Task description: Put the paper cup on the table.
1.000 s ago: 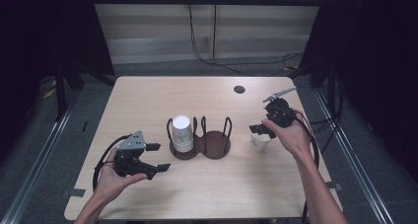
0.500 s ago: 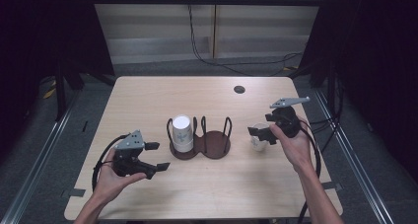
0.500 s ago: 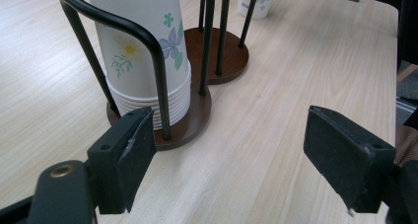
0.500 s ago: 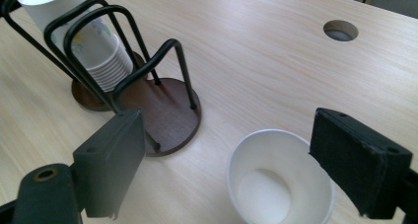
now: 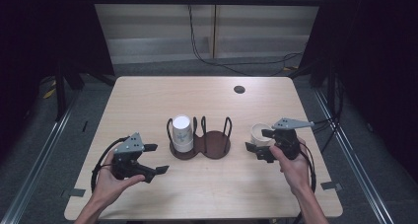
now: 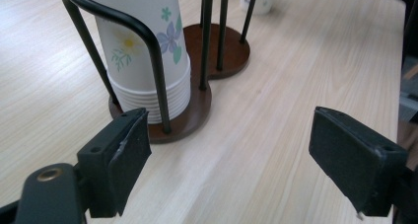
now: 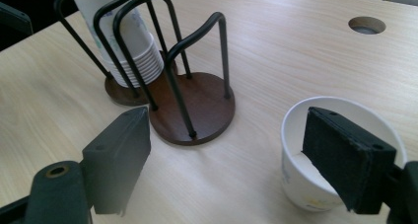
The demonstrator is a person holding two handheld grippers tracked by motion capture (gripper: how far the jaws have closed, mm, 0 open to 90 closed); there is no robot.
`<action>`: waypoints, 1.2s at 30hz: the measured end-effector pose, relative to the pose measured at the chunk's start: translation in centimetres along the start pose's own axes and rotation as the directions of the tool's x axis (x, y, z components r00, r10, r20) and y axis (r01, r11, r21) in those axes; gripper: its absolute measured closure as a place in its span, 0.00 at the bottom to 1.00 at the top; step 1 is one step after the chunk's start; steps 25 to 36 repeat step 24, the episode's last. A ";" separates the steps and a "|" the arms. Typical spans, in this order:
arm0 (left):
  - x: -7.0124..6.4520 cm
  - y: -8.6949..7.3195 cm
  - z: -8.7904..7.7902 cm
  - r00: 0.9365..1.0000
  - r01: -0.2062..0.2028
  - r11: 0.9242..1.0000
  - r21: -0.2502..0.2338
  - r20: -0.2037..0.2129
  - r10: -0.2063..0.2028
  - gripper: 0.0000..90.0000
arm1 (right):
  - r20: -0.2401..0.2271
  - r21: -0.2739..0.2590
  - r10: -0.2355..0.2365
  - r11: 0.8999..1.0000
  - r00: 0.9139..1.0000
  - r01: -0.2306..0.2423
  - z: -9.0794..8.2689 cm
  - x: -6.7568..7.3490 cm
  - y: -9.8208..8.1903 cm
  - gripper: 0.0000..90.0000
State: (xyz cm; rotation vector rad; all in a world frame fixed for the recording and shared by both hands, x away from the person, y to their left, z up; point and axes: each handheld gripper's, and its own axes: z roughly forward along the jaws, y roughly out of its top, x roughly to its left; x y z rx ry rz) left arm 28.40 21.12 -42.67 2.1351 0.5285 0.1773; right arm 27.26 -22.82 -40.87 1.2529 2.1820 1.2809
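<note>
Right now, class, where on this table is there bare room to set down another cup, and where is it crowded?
Free: the far wooden tabletop behind the dark two-bay wire cup holder, up to the round hole, and the near strip between both hands. Crowded: between the holder and the upright white paper cup beside the right gripper.
</note>
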 end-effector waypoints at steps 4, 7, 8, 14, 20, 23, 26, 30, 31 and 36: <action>0.0 -0.7 -0.3 1.000 0.021 1.000 -0.016 -0.017 -0.022 0.18 | 0.009 -0.026 -0.008 1.000 1.000 0.008 -0.5 1.0 -0.8 0.20; 0.2 -1.1 -0.4 0.999 0.042 0.999 -0.026 -0.022 -0.043 0.18 | -0.016 -0.044 -0.005 0.999 1.000 0.004 -0.6 1.7 -1.6 0.20; 0.2 -1.2 -0.4 0.999 0.044 0.999 -0.030 -0.029 -0.045 0.18 | -0.028 -0.046 -0.009 0.999 1.000 0.008 -0.5 2.0 -2.0 0.20; 0.0 -1.6 -0.7 0.997 0.070 0.996 -0.059 -0.036 -0.072 0.18 | -0.046 -0.075 0.004 0.997 0.999 -0.007 0.2 3.1 -3.9 0.18; 0.3 -2.2 -0.8 0.993 0.077 0.994 -0.077 -0.082 -0.083 0.19 | -0.049 -0.075 -0.009 0.997 0.999 0.005 0.7 3.8 -4.7 0.15; 0.4 -2.5 -0.7 0.993 0.084 0.993 -0.078 -0.080 -0.090 0.19 | -0.040 -0.061 -0.030 0.998 0.999 0.028 1.1 4.0 -5.0 0.15; 0.3 -2.6 -0.6 0.993 0.089 0.993 -0.076 -0.073 -0.094 0.19 | -0.036 -0.057 -0.028 0.998 0.999 0.025 1.2 4.0 -5.1 0.15; 0.3 -2.6 -0.6 0.993 0.089 0.993 -0.076 -0.073 -0.094 0.19 | -0.036 -0.057 -0.028 0.998 0.999 0.025 1.2 4.0 -5.1 0.15; 0.3 -2.6 -0.6 0.993 0.089 0.993 -0.076 -0.073 -0.094 0.19 | -0.036 -0.057 -0.028 0.998 0.999 0.025 1.2 4.0 -5.1 0.15; 0.3 -2.6 -0.6 0.993 0.089 0.993 -0.076 -0.073 -0.094 0.19 | -0.036 -0.057 -0.028 0.998 0.999 0.025 1.2 4.0 -5.1 0.15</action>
